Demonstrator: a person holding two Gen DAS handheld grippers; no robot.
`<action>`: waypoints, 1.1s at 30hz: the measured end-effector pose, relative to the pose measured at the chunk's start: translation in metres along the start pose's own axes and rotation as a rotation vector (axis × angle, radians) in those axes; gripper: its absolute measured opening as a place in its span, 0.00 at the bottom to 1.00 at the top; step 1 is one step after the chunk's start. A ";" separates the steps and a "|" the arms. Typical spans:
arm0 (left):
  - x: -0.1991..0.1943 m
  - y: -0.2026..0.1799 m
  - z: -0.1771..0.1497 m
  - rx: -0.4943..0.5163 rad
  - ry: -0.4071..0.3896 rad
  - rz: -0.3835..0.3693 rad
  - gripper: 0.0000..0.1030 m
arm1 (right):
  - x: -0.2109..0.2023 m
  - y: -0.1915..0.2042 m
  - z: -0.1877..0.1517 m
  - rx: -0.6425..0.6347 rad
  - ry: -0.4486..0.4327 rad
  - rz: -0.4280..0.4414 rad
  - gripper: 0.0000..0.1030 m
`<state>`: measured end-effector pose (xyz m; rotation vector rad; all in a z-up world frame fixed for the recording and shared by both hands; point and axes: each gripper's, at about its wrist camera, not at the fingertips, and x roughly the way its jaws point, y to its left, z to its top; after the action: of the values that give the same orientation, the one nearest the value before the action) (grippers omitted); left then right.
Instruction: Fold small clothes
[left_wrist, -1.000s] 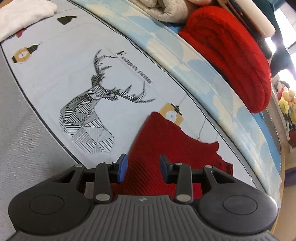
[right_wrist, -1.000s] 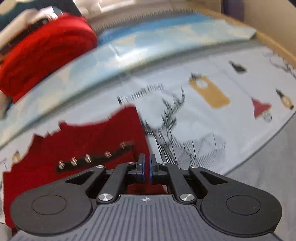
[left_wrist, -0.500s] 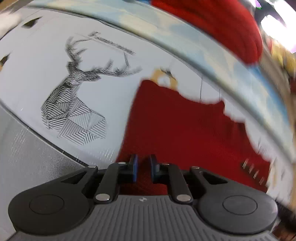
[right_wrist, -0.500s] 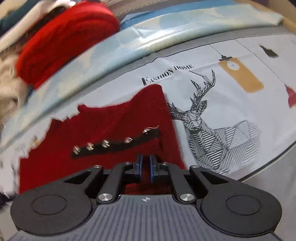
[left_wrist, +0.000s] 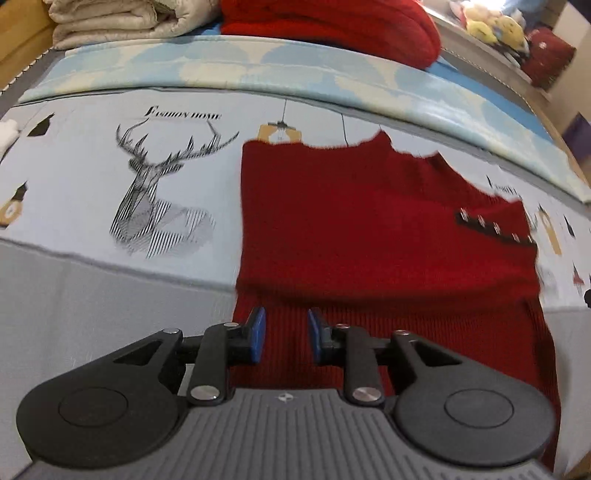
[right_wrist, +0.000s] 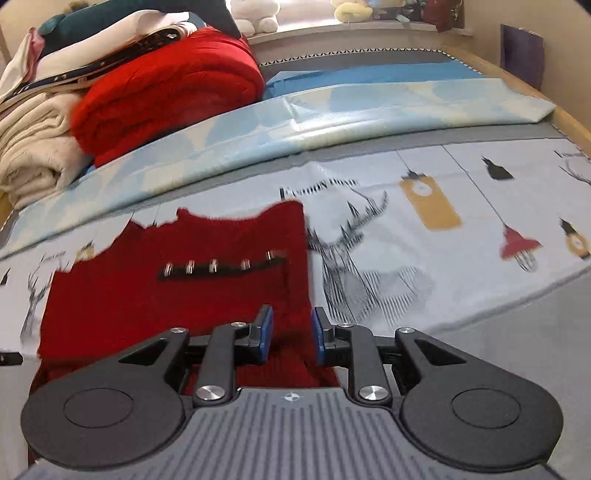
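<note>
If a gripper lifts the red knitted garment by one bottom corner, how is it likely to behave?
The red knitted garment would probably droop and unfold: it lies limp and flat on the printed sheet, bending over the edge. Its ribbed knit likely grips the pads rather than slipping. The strip of metal studs may weigh that side slightly.

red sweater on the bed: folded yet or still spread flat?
Mostly spread: the red sweater lies flat on the printed sheet, button strip showing. Whether its near hem is doubled, cannot tell.

The knitted garment (left_wrist: 369, 229) lies flat on the printed sheet (left_wrist: 74, 177), its near part probably hanging over the bed edge. Behind it lies a folded cover (right_wrist: 332, 118), then stacked blankets (right_wrist: 166, 85).
</note>
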<state>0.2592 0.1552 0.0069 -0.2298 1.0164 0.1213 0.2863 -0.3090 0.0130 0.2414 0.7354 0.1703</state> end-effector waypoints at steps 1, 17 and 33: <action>-0.006 0.003 -0.008 0.005 -0.002 -0.005 0.27 | -0.012 -0.003 -0.008 -0.002 -0.003 0.008 0.24; -0.107 0.054 -0.152 -0.066 -0.021 0.025 0.38 | -0.125 -0.062 -0.163 0.105 -0.022 0.013 0.33; -0.086 0.062 -0.216 -0.098 -0.026 -0.136 0.31 | -0.106 -0.066 -0.186 0.029 0.093 -0.021 0.32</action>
<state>0.0227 0.1626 -0.0371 -0.3853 0.9669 0.0506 0.0868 -0.3678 -0.0698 0.2543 0.8331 0.1524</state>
